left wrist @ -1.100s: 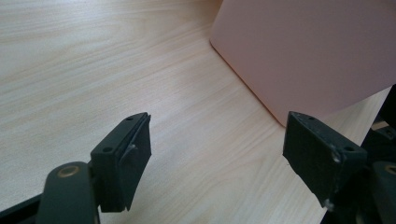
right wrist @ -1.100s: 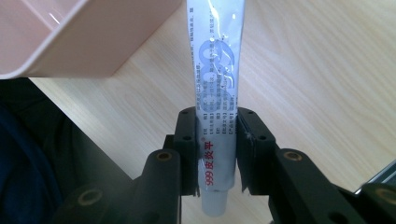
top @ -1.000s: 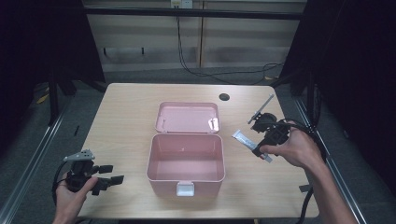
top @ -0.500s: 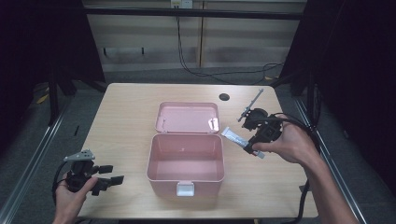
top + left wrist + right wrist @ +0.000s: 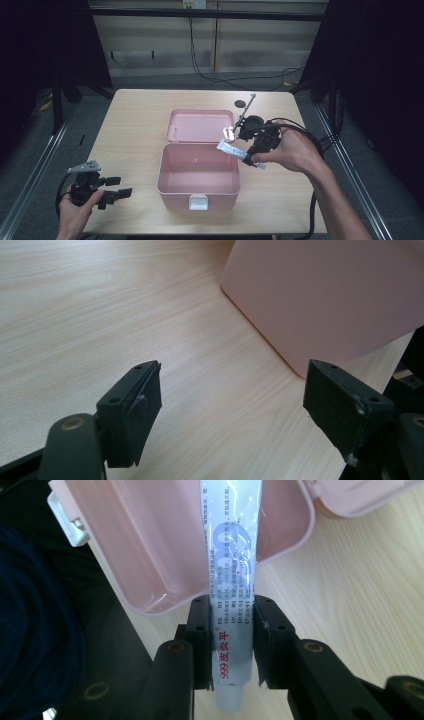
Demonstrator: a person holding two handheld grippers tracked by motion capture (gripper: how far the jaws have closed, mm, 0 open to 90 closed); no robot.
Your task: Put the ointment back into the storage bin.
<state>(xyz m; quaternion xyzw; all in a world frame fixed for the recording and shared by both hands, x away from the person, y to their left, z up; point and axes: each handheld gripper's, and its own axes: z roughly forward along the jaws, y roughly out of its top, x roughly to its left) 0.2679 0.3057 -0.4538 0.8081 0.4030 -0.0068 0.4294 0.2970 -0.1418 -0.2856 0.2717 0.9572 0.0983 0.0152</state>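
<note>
An open pink box (image 5: 198, 172) stands mid-table, its lid (image 5: 200, 126) laid flat behind it. My right gripper (image 5: 251, 156) hovers at the box's right rim, shut on a white ointment tube (image 5: 229, 148) whose free end reaches over the box's back right corner. In the right gripper view the tube (image 5: 231, 580) runs up between the jaws of the right gripper (image 5: 231, 642) over the pink box (image 5: 150, 545). My left gripper (image 5: 114, 192) rests open near the front left of the table, pointing at the box. Its view shows the left gripper (image 5: 232, 395) with nothing between the jaws and the box wall (image 5: 340, 295) ahead.
The wooden table (image 5: 130, 115) has a small dark round hole (image 5: 240, 104) near its back right. Cables (image 5: 320, 142) trail off the right edge by the person's right forearm. Metal frame rails run along both sides of the table.
My right gripper has carried the tube left, from beside the box to over its right rim. The left gripper has stayed put.
</note>
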